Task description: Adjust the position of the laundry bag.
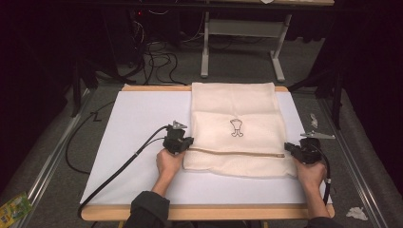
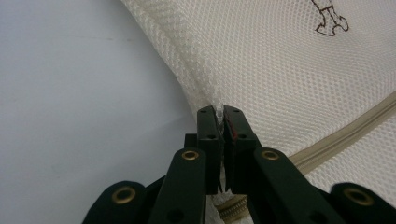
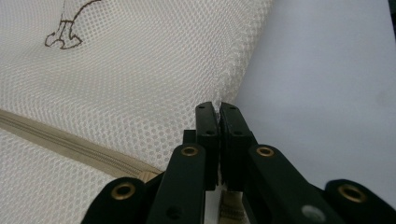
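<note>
On the white board point(image 1: 138, 118), high view: cream mesh laundry bag point(image 1: 235, 118) lies flat, left gripper point(image 1: 186, 144) and right gripper point(image 1: 291, 148) at its side edges. Left gripper view: jaws clamped on mesh hem. Right gripper view: same, probably near the zipper point(image 3: 70, 144) end. Light, floppy; hold seams.

We can't make out the small brown motif point(image 1: 236, 128) on the mesh bag point(image 1: 234, 102) from the high view; it's cut off by the top edge in both gripper views. Crumpled bits point(image 1: 356, 213) on the floor at bottom right are too small to ID.
</note>
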The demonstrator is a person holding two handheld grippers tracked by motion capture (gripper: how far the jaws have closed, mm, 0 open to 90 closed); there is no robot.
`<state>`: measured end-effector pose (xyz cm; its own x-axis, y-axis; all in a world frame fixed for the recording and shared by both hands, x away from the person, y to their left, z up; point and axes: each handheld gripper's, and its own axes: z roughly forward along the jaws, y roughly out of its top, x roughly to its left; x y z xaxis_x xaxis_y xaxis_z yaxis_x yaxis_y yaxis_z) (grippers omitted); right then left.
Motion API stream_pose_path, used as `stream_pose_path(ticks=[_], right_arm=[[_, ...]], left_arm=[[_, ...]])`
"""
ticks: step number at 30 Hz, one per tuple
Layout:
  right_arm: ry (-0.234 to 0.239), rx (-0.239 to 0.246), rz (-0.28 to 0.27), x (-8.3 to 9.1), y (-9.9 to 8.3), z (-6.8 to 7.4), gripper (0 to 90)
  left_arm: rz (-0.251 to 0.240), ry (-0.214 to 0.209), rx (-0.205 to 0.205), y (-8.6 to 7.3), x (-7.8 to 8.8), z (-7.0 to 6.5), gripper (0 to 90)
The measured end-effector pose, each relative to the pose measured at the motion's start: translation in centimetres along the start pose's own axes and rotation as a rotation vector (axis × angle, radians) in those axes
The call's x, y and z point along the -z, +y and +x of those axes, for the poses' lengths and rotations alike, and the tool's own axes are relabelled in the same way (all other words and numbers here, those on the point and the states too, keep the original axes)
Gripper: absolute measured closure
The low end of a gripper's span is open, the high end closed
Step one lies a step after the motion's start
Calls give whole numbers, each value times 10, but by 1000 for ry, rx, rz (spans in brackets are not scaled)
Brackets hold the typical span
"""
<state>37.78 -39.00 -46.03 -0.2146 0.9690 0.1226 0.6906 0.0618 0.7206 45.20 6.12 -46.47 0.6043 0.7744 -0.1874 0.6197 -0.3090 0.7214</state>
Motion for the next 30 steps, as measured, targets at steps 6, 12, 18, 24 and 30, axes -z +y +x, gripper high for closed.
stream_pose_path(ticks=[6,12,18,24,30], right_arm=[[27,21,-3,-4,1,8,889],[50,20,-7,-4,1,14,889],[63,15,-10,-4,1,16,889],[86,21,-18,-5,2,22,889],[106,30,-27,-5,2,29,889]], left_arm=[[-20,13,-1,-2,10,6,867],[-22,12,2,-5,16,12,867],[-35,11,4,-6,23,15,866],[-41,21,-4,-7,31,18,866],[-52,25,-1,-11,41,24,867]])
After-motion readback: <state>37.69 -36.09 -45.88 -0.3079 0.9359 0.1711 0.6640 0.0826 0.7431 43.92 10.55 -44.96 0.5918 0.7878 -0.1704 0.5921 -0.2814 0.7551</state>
